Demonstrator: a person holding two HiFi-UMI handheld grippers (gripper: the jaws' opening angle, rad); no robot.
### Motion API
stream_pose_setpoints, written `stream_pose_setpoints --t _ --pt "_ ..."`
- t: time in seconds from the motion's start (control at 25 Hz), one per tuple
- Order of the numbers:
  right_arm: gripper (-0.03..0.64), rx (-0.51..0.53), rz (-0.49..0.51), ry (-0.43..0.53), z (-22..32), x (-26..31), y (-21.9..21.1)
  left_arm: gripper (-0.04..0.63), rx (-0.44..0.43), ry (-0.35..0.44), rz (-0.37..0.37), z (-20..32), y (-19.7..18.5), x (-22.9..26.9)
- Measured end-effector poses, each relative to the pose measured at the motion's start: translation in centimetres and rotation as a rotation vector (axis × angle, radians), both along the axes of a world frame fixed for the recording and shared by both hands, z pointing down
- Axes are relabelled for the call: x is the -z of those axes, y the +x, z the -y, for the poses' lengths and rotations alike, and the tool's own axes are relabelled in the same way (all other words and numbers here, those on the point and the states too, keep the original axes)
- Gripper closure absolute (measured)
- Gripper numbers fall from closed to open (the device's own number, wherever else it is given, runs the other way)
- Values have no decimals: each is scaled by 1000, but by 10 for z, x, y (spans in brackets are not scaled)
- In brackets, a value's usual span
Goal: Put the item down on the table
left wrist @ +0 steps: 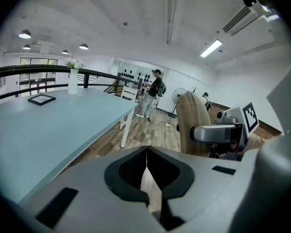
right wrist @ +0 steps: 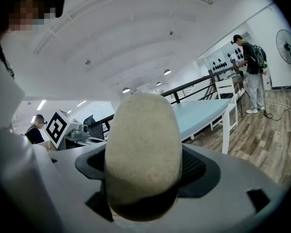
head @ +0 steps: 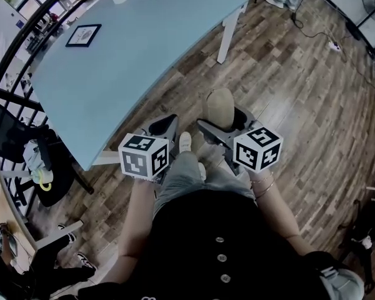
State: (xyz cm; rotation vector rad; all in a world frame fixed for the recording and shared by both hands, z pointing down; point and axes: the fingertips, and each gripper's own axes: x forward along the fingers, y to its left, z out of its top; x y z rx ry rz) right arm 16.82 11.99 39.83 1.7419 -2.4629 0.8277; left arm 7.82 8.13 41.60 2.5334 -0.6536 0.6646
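Right gripper (head: 223, 122) is clamped on the beige oval item (right wrist: 143, 149), held above the wooden floor (head: 300, 92), off the tabletop's (head: 131, 61) near edge. Left gripper (left wrist: 146, 166) sits alongside, jaws pressed together, empty.

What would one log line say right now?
left gripper: shut, empty | right gripper: shut on beige oval item | table: blue, ahead-left | status: not yet set down

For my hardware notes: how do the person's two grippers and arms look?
The left gripper and right gripper are grey with black pads. Each carries a white cube with black square markers. The person wears a black buttoned top and bracelets on the right wrist.
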Motion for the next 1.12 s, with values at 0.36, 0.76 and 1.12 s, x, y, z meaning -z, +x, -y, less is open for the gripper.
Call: stream_pose_setpoints --t 0.36,0.76,1.12 --pt "212 -22 39 -28 34 -15 19 575 -5 -25 3 38 14 -15" --pt "212 -2 21 -62 116 -28 39 575 34 -47 -23 121 32 -26" --pt "211 44 -5 -52 213 -15 42 575 91 -48 -45 216 31 -19"
